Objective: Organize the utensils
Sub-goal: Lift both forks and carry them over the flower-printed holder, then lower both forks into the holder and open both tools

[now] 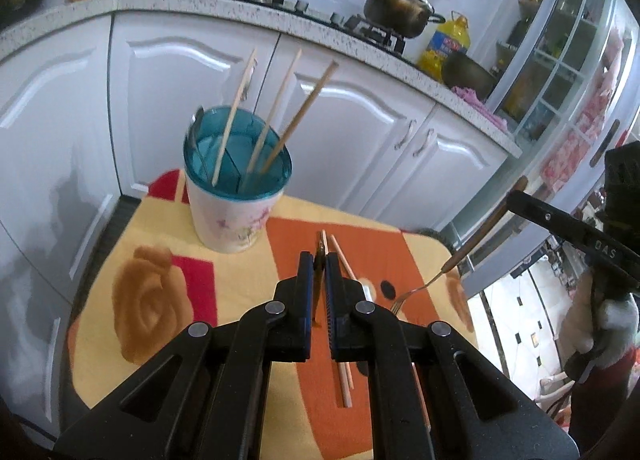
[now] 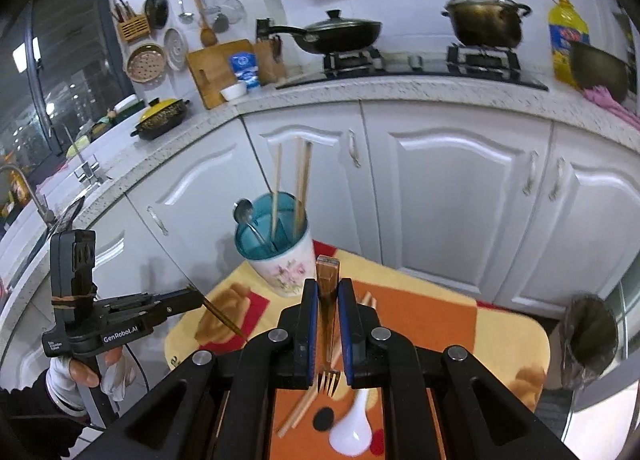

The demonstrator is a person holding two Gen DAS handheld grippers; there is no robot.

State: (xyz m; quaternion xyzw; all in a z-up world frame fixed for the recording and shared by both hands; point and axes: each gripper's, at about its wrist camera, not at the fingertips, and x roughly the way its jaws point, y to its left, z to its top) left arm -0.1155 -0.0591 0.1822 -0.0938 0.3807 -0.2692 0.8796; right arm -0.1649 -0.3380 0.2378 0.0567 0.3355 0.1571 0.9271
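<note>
The left claw (image 1: 319,260) is clamped on a thin dark chopstick (image 2: 222,316), whose pointed tip slants down over the small worktop with its orange, yellow and red flowered cloth (image 1: 248,272). In the right wrist view this claw shows at the left, carried by a white-gloved hand (image 2: 86,370).

The right claw (image 2: 328,288) grips a metal fork with a brown wooden handle (image 2: 329,340): the handle end sticks up past the fingertips and the tines hang below them, above the cloth. In the left wrist view the same fork (image 1: 460,256) slants down from the right claw, tines lowest.

Toward the far left corner of the worktop stands a white floral utensil cup with a teal divided insert (image 1: 236,184). Three light wooden chopsticks (image 1: 276,116) lean upright in it, and a metal spoon (image 2: 248,220) rests against its left rim.

On the orange part of the cloth lies a pair of pale wooden chopsticks (image 1: 344,380), and just beside them a white ceramic soup spoon (image 2: 352,428).
</note>
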